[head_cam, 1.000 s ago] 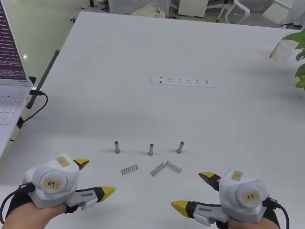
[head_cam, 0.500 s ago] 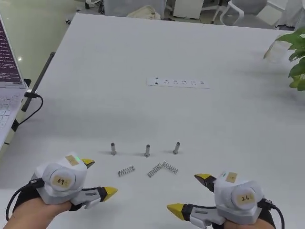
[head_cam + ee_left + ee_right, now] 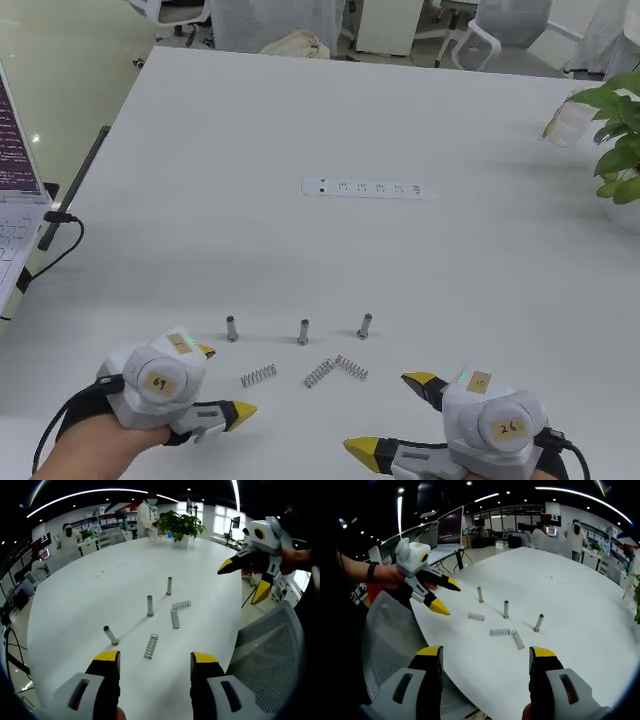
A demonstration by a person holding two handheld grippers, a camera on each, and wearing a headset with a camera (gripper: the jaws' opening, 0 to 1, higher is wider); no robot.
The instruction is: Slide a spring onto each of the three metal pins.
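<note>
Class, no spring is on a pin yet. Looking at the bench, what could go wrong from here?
1. The middle spring and right spring lie in a V with their ends nearly meeting, so lifting one may drag the other.
2. The slim upright pins might topple if the left tool or right tool bumps them.
3. A pinched spring could pop from the jaws.

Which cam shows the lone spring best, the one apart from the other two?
Left gripper view: the spring lies closest, just ahead of the open left tool, coils distinct. Head view shows the spring small but unblocked. In the right gripper view it is the farthest of three, small too.
</note>
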